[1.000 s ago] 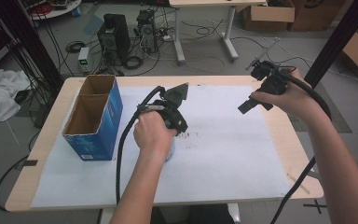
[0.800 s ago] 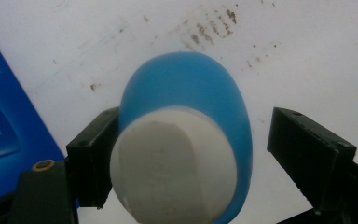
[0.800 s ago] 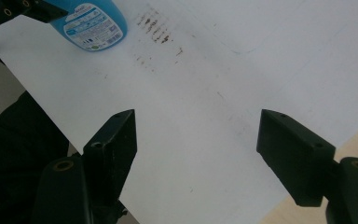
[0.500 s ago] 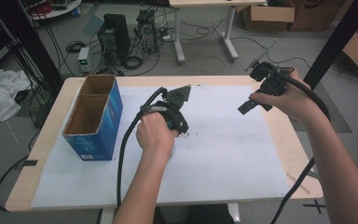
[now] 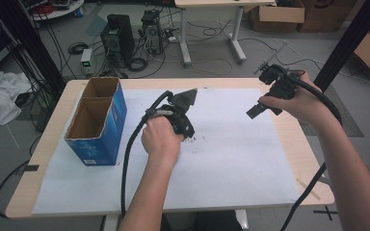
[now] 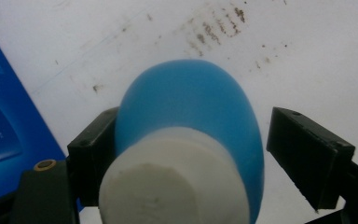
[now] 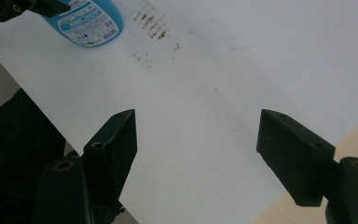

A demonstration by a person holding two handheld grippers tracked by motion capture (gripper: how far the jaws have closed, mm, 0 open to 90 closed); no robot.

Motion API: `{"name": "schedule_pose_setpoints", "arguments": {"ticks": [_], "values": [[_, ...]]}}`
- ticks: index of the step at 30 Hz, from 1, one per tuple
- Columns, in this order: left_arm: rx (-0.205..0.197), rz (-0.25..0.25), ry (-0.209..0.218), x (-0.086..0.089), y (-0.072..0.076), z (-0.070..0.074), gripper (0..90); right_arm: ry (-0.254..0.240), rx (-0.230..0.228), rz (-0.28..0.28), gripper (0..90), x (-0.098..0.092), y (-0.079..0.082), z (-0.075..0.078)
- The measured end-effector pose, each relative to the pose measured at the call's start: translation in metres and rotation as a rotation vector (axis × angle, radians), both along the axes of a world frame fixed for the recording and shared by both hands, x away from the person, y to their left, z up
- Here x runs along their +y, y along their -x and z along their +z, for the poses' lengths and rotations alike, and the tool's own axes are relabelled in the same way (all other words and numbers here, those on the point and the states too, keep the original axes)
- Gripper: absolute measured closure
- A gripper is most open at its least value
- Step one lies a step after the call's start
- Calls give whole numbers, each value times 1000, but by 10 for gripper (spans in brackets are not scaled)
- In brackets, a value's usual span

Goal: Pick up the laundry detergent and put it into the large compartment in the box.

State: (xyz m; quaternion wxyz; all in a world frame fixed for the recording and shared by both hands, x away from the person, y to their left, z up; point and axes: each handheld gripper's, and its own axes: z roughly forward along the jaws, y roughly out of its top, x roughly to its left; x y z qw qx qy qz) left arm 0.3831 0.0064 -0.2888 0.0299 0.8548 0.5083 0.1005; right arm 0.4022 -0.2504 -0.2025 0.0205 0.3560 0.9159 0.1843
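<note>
The left gripper (image 5: pixel 185 126) has slid a touch nearer and rightward over the last second, while the right one has barely budged. Now the left hand (image 5: pixel 160 139) holds its gripper low over the middle of the white paper sheet (image 5: pixel 236 159), and between the jaws sits a blue bottle (image 6: pixel 193 135) with a white cap (image 6: pixel 172 186). In the left gripper view the left jaw presses the bottle's side; the right jaw stands clear of it with a gap, so the jaws are apart and not clamped. Brown smudges (image 6: pixel 216 30) mark the paper just beyond the bottle. To the left, a blue cardboard box (image 5: pixel 98 120) stands open-topped near the table's left edge, two compartments showing. Over on the right, the right gripper (image 5: pixel 270 98) hangs raised above the paper's far right part, held in the right hand (image 5: pixel 301 101). Its own view shows both jaws spread wide over bare paper, with the wooden table (image 7: pixel 307 205) edge peeking at the lower right and the bottle's label (image 7: pixel 88 21) far off.
</note>
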Motion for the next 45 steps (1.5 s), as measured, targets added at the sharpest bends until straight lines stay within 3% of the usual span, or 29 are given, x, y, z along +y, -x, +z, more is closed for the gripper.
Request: {"name": "schedule_pose_setpoints", "arguments": {"ticks": [15, 45], "values": [[7, 24, 11, 6, -1, -2, 249, 1, 2, 2, 287, 2, 0, -1], [19, 18, 13, 5, -2, -5, 333, 9, 13, 5, 287, 7, -4, -5]]}}
